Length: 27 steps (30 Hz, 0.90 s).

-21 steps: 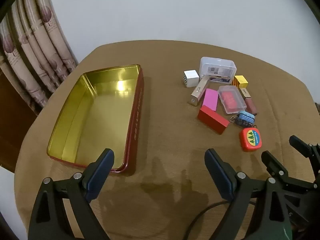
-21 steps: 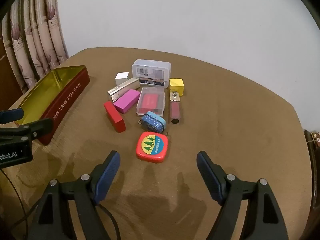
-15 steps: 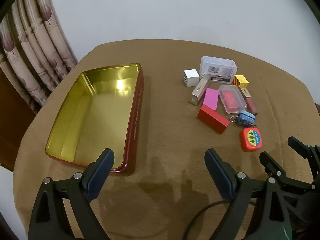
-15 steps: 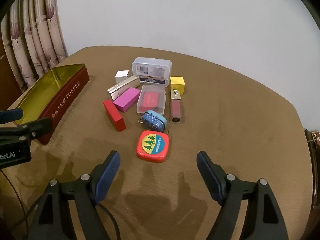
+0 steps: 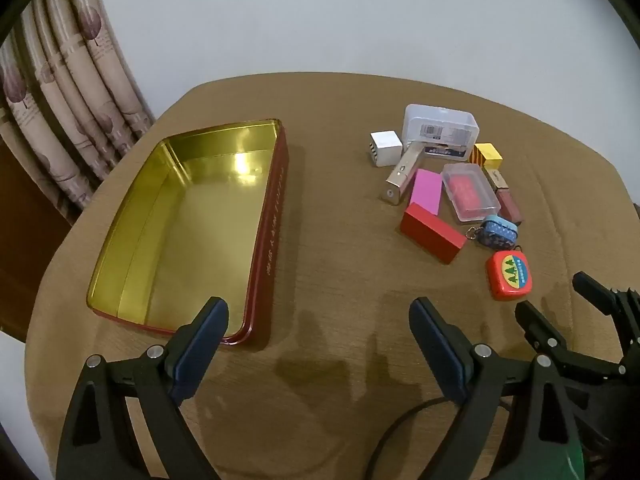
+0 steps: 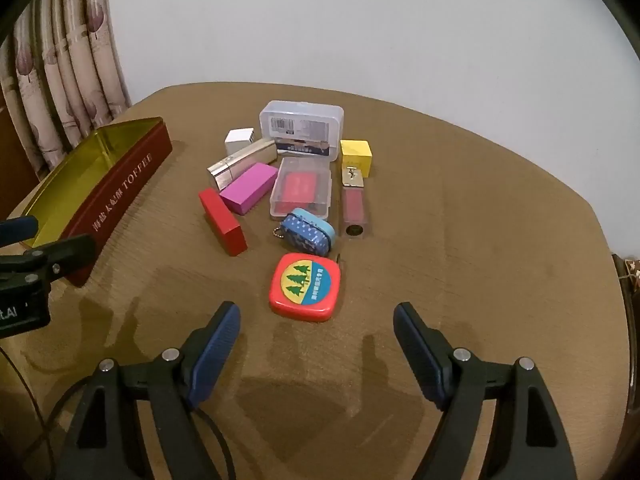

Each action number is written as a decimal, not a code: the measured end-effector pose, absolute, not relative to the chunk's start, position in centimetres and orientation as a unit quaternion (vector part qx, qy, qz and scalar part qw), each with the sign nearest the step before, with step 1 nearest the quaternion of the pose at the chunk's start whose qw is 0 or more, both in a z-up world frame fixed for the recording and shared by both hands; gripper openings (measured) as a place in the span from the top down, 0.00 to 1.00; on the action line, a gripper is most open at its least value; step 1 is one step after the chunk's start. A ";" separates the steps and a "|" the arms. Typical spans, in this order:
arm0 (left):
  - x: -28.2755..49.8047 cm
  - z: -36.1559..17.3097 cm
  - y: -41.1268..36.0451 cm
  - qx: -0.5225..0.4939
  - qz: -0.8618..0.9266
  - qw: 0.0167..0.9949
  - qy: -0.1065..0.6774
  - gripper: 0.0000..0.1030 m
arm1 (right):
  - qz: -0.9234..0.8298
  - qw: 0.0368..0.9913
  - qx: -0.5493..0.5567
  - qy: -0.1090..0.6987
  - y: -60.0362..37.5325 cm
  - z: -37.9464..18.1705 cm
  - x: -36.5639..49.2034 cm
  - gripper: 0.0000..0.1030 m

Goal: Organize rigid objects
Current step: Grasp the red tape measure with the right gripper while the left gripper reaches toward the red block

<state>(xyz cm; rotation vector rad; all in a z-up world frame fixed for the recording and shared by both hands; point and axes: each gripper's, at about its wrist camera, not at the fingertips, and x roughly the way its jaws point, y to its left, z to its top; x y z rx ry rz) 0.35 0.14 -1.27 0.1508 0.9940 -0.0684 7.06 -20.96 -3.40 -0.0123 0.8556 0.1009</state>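
Both our claws are wide and empty: left claw (image 5: 318, 334) hangs near the toffee tin's (image 5: 276, 216) front corner, right claw (image 6: 316, 340) just short of the red tape measure (image 6: 305, 287). Tin is empty, well apart from the pile on the brown surface (image 6: 480, 220). Risks as we see them: items sit packed and touching, so grabbing the blue keychain case (image 6: 308, 232) or red block (image 6: 222, 222) likely nudges neighbours; the clear box (image 6: 302, 192) looks slick and could slip.
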 end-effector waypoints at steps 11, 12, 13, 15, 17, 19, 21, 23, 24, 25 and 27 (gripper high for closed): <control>0.6 -1.7 0.2 0.078 -0.032 0.873 0.480 0.12 | 0.039 0.904 -0.020 0.425 -20.7 -4.3 7.7 0.21; 0.6 -1.8 0.1 0.079 -0.033 0.873 0.480 0.12 | 0.038 0.904 -0.020 0.425 -20.7 -4.3 7.8 0.21; 0.6 -1.8 0.1 0.080 -0.033 0.873 0.480 0.12 | 0.038 0.904 -0.020 0.426 -20.7 -4.3 7.9 0.21; 0.7 -1.9 0.0 0.082 -0.031 0.873 0.481 0.12 | 0.038 0.904 -0.019 0.425 -20.8 -4.4 8.0 0.21; 0.8 -2.0 -0.1 0.084 -0.031 0.872 0.482 0.12 | 0.038 0.904 -0.018 0.426 -20.7 -4.5 8.1 0.21; 0.9 -2.2 -0.1 0.084 -0.031 0.871 0.482 0.12 | 0.037 0.904 -0.016 0.426 -20.7 -4.6 8.1 0.21; 1.0 -2.3 -0.1 0.085 -0.029 0.871 0.483 0.12 | 0.037 0.904 -0.015 0.426 -20.7 -4.6 8.1 0.21; 1.1 -2.4 -0.2 0.087 -0.029 0.870 0.484 0.13 | 0.038 0.904 -0.014 0.426 -20.7 -4.7 8.3 0.21; 1.1 -2.5 -0.2 0.087 -0.029 0.870 0.484 0.12 | 0.039 0.904 -0.014 0.427 -20.6 -4.8 8.4 0.21; 1.2 -2.5 -0.3 0.087 -0.030 0.870 0.485 0.12 | 0.038 0.903 -0.014 0.427 -20.6 -4.8 8.4 0.21; 1.2 -2.6 -0.4 0.090 -0.028 0.869 0.485 0.12 | 0.040 0.902 -0.010 0.429 -20.7 -4.9 8.5 0.21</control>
